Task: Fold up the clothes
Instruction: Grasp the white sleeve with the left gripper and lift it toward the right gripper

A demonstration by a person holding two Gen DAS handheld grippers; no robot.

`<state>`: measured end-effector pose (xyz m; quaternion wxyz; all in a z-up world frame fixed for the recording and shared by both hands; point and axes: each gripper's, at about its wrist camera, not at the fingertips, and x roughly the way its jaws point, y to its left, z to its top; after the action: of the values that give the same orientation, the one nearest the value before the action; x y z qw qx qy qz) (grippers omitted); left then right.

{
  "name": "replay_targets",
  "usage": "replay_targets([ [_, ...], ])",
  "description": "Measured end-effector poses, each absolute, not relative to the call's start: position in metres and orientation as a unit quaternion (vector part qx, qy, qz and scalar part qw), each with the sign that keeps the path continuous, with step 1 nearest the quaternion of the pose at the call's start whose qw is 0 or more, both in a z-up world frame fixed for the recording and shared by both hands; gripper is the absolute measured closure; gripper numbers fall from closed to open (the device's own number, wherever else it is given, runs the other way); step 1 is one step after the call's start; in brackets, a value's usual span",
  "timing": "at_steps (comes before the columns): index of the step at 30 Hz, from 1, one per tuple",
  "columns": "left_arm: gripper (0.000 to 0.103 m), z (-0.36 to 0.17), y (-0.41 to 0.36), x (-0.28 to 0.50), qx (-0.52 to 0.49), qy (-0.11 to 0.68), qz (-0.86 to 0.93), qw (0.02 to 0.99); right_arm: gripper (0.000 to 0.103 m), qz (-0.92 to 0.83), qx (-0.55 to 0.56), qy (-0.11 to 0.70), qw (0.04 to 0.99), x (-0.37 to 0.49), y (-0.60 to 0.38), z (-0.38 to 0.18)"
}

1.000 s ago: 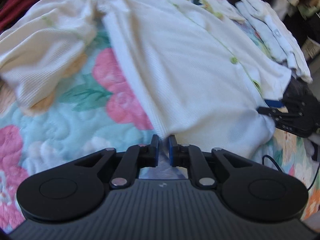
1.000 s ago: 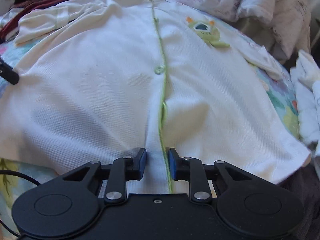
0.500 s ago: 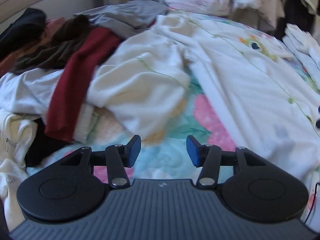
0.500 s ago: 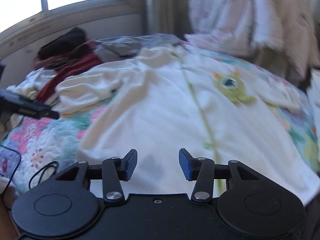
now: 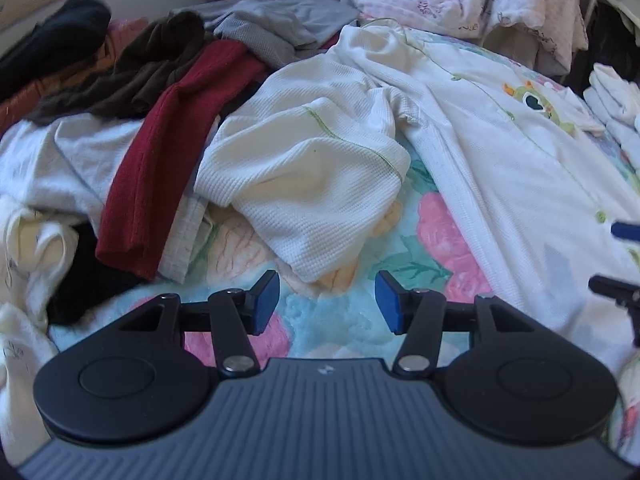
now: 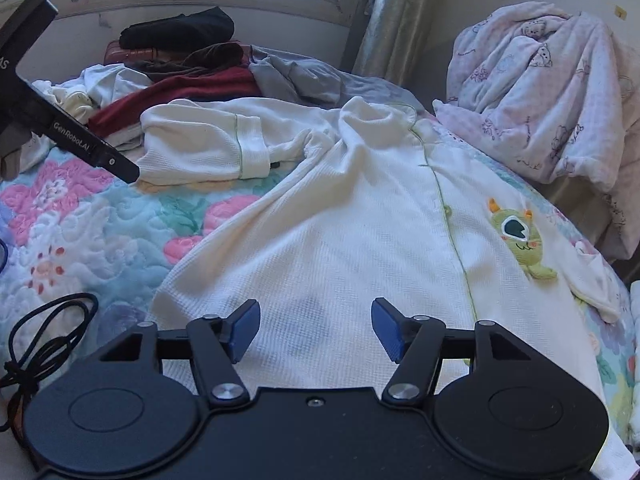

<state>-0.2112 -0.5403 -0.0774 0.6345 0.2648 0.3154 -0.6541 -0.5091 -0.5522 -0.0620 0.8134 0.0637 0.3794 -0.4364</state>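
A cream waffle-knit pyjama top (image 6: 360, 248) with green piping and a green monster patch (image 6: 518, 236) lies spread flat on the floral quilt (image 6: 80, 232). Its left sleeve (image 5: 316, 184) lies bunched and folded over beside the body. My left gripper (image 5: 326, 300) hovers over bare quilt just short of that sleeve's cuff, jaws opening, nothing between them. My right gripper (image 6: 314, 330) hangs above the top's lower body, jaws also opening and empty. The left gripper (image 6: 72, 140) shows at the left edge of the right wrist view.
A heap of clothes lies at the far left: a dark red garment (image 5: 168, 160), brown (image 5: 132, 76), grey (image 5: 280, 28) and white pieces. A pink fleece blanket (image 6: 560, 100) is piled at the back right. Folded white items (image 5: 616, 108) sit at the right. A black cable (image 6: 40, 336) lies on the quilt.
Both grippers let go of the top's hem, opened and pulled back and up. The left one swung left towards the bunched sleeve; the view now takes in the clothes heap.
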Motion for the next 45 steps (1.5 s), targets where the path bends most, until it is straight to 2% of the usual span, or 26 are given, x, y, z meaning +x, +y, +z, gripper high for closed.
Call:
replay_targets([
  [2, 0.050, -0.085, -0.539, -0.217, 0.289, 0.269, -0.653, 0.646, 0.037, -0.429, 0.054, 0.382, 0.817, -0.500, -0.556, -0.057],
  [5, 0.050, -0.083, -0.546, -0.215, 0.302, 0.274, -0.649, 0.642, 0.037, -0.404, 0.034, 0.382, 0.830, -0.480, -0.566, -0.039],
  [7, 0.040, -0.073, -0.545, -0.212, 0.265, 0.280, -0.666, 0.639, 0.037, -0.378, 0.033, 0.375, 0.846, -0.464, -0.575, -0.028],
  [9, 0.036, -0.071, -0.547, -0.213, 0.260, 0.274, -0.667, 0.642, 0.037, -0.348, 0.039, 0.371, 0.860, -0.446, -0.585, -0.020],
  [14, 0.035, -0.078, -0.557, -0.216, 0.289, 0.258, -0.648, 0.656, 0.037, -0.291, 0.011, 0.389, 0.874, -0.398, -0.596, -0.025],
  [18, 0.029, -0.077, -0.563, -0.209, 0.268, 0.264, -0.646, 0.664, 0.037, -0.278, 0.014, 0.391, 0.877, -0.381, -0.608, -0.037],
  [21, 0.020, -0.078, -0.570, -0.204, 0.258, 0.259, -0.641, 0.675, 0.037, -0.274, 0.033, 0.397, 0.875, -0.376, -0.620, -0.048],
  [25, 0.019, -0.089, -0.591, -0.188, 0.238, 0.312, -0.628, 0.672, 0.037, -0.266, 0.039, 0.411, 0.871, -0.371, -0.637, -0.056],
  [30, 0.019, -0.093, -0.597, -0.161, 0.188, 0.320, -0.617, 0.694, 0.036, -0.293, 0.074, 0.385, 0.872, -0.367, -0.658, -0.063],
  [32, 0.031, -0.091, -0.594, -0.154, 0.162, 0.319, -0.639, 0.681, 0.036, -0.304, 0.061, 0.387, 0.868, -0.354, -0.658, -0.067],
  [33, 0.047, -0.091, -0.593, -0.151, 0.150, 0.319, -0.649, 0.675, 0.036, -0.299, 0.050, 0.387, 0.871, -0.348, -0.655, -0.068],
  [34, 0.057, -0.092, -0.593, -0.151, 0.148, 0.319, -0.654, 0.670, 0.036, -0.293, 0.041, 0.388, 0.873, -0.342, -0.653, -0.069],
  [35, 0.060, -0.094, -0.594, -0.150, 0.148, 0.320, -0.660, 0.664, 0.036, -0.282, 0.041, 0.395, 0.873, -0.336, -0.651, -0.071],
  [36, 0.070, -0.097, -0.595, -0.150, 0.148, 0.321, -0.664, 0.659, 0.036, -0.273, 0.042, 0.401, 0.874, -0.332, -0.649, -0.073],
  [38, 0.072, -0.105, -0.597, -0.150, 0.151, 0.325, -0.665, 0.656, 0.036, -0.260, 0.050, 0.403, 0.876, -0.329, -0.643, -0.076],
  [39, 0.067, -0.109, -0.599, -0.149, 0.153, 0.331, -0.661, 0.656, 0.036, -0.255, 0.053, 0.403, 0.877, -0.330, -0.638, -0.078],
  [40, 0.049, -0.112, -0.602, -0.148, 0.154, 0.339, -0.654, 0.658, 0.036, -0.253, 0.054, 0.405, 0.877, -0.330, -0.634, -0.081],
  [41, 0.042, -0.114, -0.604, -0.148, 0.153, 0.348, -0.651, 0.657, 0.036, -0.254, 0.053, 0.408, 0.875, -0.332, -0.630, -0.086],
  [42, 0.037, -0.115, -0.606, -0.149, 0.152, 0.351, -0.654, 0.653, 0.036, -0.253, 0.053, 0.412, 0.874, -0.333, -0.627, -0.090],
  [43, 0.039, -0.115, -0.606, -0.152, 0.152, 0.347, -0.657, 0.652, 0.036, -0.253, 0.056, 0.417, 0.871, -0.335, -0.627, -0.094],
  [44, 0.044, -0.114, -0.605, -0.156, 0.154, 0.337, -0.662, 0.651, 0.036, -0.255, 0.061, 0.420, 0.869, -0.337, -0.627, -0.097],
  [45, 0.084, -0.112, -0.604, -0.160, 0.157, 0.324, -0.671, 0.648, 0.036, -0.260, 0.068, 0.417, 0.868, -0.341, -0.628, -0.096],
])
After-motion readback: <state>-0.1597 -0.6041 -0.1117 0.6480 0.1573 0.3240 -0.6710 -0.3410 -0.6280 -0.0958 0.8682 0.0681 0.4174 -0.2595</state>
